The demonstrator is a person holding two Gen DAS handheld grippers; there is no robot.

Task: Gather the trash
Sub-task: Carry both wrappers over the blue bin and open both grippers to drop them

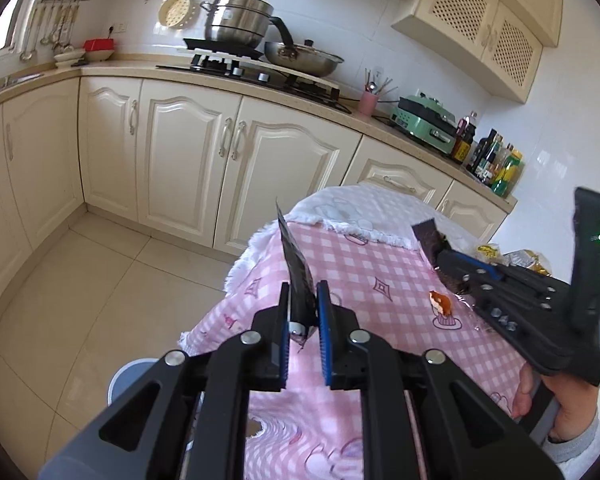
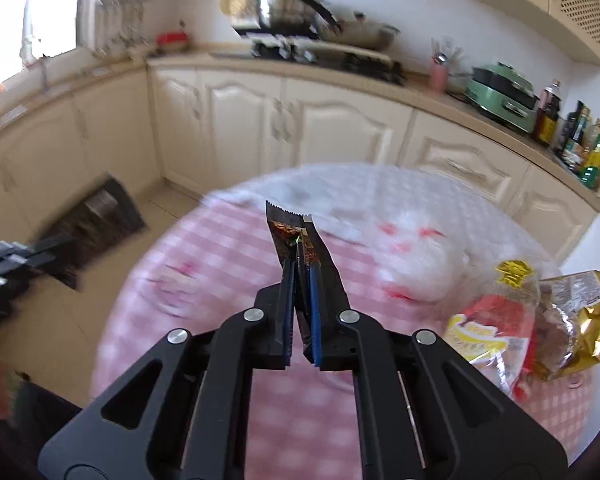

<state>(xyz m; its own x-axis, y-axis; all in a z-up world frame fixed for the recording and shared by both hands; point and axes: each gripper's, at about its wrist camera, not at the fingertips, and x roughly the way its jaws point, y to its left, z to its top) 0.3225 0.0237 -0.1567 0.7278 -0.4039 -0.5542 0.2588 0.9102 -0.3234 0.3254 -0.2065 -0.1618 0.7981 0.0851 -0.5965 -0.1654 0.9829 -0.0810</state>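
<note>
Left gripper (image 1: 303,304) clamped on thin dark foil wrapper (image 1: 296,264), above pink checked tablecloth (image 1: 364,264). Right gripper (image 2: 300,280) clamped on dark printed foil wrapper (image 2: 290,232).

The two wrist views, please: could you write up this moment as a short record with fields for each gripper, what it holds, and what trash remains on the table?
left gripper: shut on a dark wrapper, held upright
right gripper: shut on a second dark wrapper
table: pink checked cloth over a white one
trash left on table: clear plastic bag, red and yellow bag, gold foil bag
bin: a pale round shape shows below the table edge; cannot tell what it is
</note>
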